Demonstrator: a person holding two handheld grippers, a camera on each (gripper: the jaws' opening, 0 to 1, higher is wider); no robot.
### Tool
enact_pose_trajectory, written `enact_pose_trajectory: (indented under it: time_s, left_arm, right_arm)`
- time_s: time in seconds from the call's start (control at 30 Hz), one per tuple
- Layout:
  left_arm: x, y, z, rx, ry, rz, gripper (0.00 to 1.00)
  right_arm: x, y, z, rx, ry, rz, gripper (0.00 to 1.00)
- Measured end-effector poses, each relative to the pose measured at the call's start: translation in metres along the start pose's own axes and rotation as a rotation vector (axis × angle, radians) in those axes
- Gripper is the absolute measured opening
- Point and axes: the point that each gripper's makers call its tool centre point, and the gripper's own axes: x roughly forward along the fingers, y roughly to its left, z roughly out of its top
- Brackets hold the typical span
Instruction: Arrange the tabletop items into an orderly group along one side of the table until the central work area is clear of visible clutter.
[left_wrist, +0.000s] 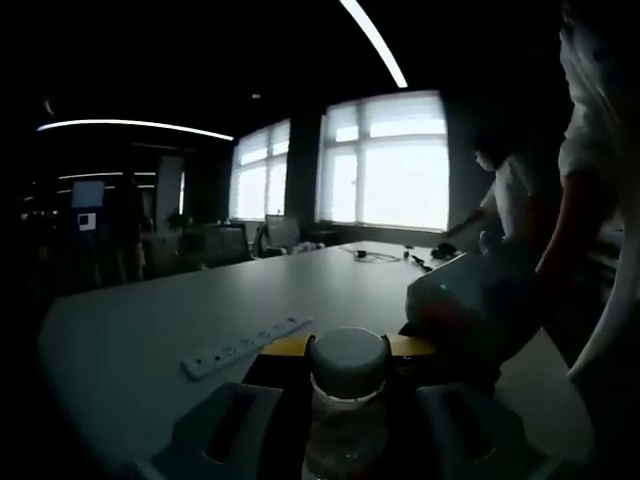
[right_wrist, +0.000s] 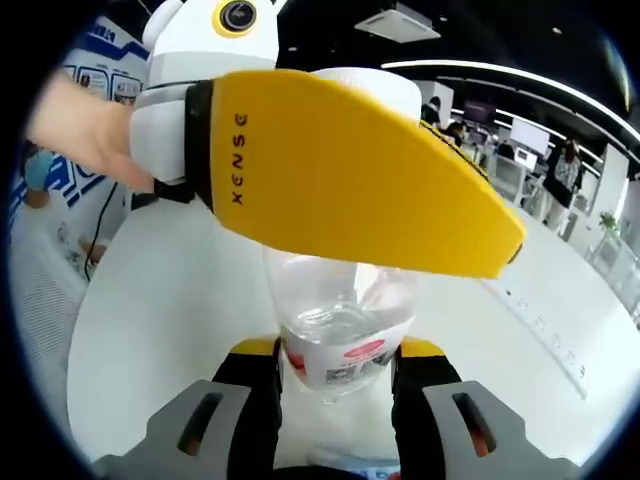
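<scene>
Clear capped bottle (right_wrist: 340, 330), upright, gripped

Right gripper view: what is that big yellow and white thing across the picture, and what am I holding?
No robot here: a person holds a two-jaw gripper in each hand, each with its own forward-looking camera. The yellow blade is one jaw of the left gripper, held by a hand, crossing in front of the right gripper's camera. Both grippers seem closed on the same clear plastic bottle: the right near its labelled end, the left near its white cap. In the left gripper view, a white power strip lies on the pale table.
</scene>
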Motion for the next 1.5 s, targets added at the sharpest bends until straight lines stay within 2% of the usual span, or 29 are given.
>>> enact_pose_trajectory:
  time_s: [0.47, 0.63, 0.73, 0.87, 0.9, 0.97, 1.1, 1.33, 1.5]
  left_arm:
    - [0.0, -0.002, 0.002, -0.014, -0.018, 0.015, 0.23]
    - [-0.003, -0.001, 0.01, -0.02, -0.043, 0.021, 0.22]
    - [-0.003, 0.0, 0.011, -0.028, -0.046, 0.026, 0.24]
    - [-0.006, 0.001, 0.009, -0.038, -0.039, 0.034, 0.25]
    - [-0.006, 0.002, 0.008, -0.04, -0.036, 0.036, 0.25]
    - [-0.009, 0.004, 0.008, -0.067, -0.037, 0.047, 0.28]
    - [-0.015, 0.009, 0.007, -0.075, -0.025, 0.074, 0.4]
    - [-0.023, 0.012, 0.007, -0.078, -0.024, 0.096, 0.42]
    - [-0.026, 0.015, 0.005, -0.089, -0.012, 0.117, 0.59]
  right_arm:
    - [0.0, 0.001, -0.001, -0.011, -0.002, -0.003, 0.39]
    - [0.001, 0.0, -0.002, -0.008, 0.0, -0.006, 0.39]
    - [0.001, 0.0, -0.004, -0.043, 0.016, -0.008, 0.4]
    - [0.001, 0.0, -0.006, -0.033, 0.025, -0.008, 0.39]
    - [0.001, 0.0, -0.009, -0.027, 0.045, -0.008, 0.39]
    - [0.002, 0.001, -0.015, -0.032, 0.069, -0.011, 0.38]
    - [0.0, 0.003, -0.014, -0.009, 0.06, -0.014, 0.41]
    - [-0.001, 0.003, -0.008, -0.004, 0.048, -0.018, 0.43]
    - [-0.003, 0.003, -0.005, -0.006, 0.043, -0.022, 0.51]
